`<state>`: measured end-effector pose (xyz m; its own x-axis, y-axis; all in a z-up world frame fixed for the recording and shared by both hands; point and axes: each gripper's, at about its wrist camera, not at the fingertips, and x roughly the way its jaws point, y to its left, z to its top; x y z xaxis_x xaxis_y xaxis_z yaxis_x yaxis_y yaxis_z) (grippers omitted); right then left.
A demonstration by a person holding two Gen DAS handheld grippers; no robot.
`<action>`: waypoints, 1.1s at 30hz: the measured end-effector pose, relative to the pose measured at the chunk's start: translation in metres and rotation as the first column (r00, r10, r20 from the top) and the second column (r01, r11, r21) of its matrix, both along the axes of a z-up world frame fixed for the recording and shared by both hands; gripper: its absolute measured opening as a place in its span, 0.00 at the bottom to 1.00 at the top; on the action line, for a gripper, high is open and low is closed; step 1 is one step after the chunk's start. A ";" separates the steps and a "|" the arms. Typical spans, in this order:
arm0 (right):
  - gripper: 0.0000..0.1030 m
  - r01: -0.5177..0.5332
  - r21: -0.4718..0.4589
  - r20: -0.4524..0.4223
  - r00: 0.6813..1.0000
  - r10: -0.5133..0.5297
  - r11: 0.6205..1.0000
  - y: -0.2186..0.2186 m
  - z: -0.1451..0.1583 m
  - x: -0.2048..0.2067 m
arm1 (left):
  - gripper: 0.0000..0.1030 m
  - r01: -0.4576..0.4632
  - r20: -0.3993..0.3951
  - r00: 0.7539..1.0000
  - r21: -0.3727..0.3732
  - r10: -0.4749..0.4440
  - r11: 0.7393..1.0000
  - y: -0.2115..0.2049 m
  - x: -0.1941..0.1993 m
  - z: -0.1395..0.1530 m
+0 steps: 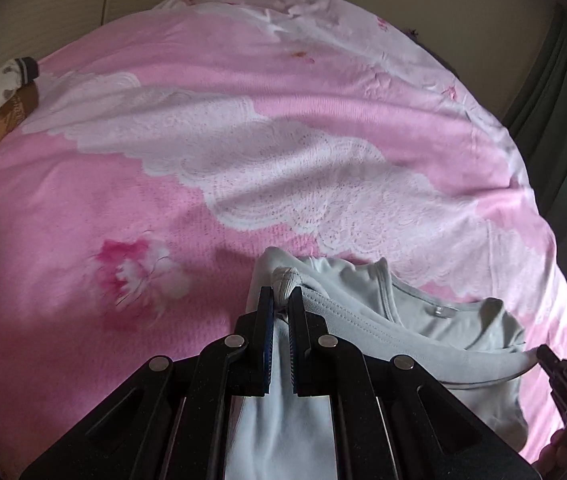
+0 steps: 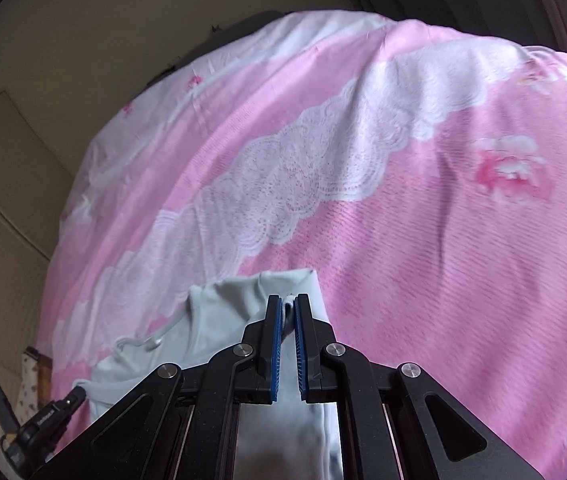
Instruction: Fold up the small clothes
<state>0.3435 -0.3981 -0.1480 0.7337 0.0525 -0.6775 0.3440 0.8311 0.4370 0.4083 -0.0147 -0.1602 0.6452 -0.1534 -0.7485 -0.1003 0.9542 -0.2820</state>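
Fabric of one small pale grey cotton top (image 1: 435, 320) is sitting pinched between the closed jaws of both the left gripper (image 1: 281, 300) and right gripper (image 2: 289, 308). It is draping from the jaws onto one pink floral bedspread (image 1: 243, 140) beneath.

Left gripper (image 1: 281, 294) pinching grey garment (image 1: 443, 322), pink bedspread (image 1: 243, 140)

A small pale grey-blue top (image 1: 423, 332) with a round ribbed neckline lies rumpled at the near edge of a bed. One gathered corner of its fabric is lifted and bunched, while the rest drapes downward in soft folds, neckline facing up and open.
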 end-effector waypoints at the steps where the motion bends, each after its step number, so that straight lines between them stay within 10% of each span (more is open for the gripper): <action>1: 0.07 -0.004 -0.004 -0.006 1.000 0.004 1.000 -0.001 -0.004 0.006 | 0.08 0.000 -0.002 1.000 -0.001 0.000 1.000 0.000 0.002 -0.002; 13: 0.09 -0.046 -0.084 -0.027 0.999 0.044 0.995 0.003 -0.024 0.030 | 0.12 0.004 0.017 1.000 0.050 -0.005 0.999 0.003 0.022 -0.007; 22: 0.48 -0.060 -0.246 0.028 0.997 0.069 0.967 0.021 0.008 0.004 | 0.23 0.067 0.062 0.995 0.123 -0.075 0.990 -0.007 -0.017 0.019; 33: 0.48 -0.314 -0.383 -0.048 0.946 0.321 0.869 0.088 0.001 -0.016 | 0.28 0.369 -0.056 0.929 0.168 -0.365 0.914 -0.065 -0.030 -0.005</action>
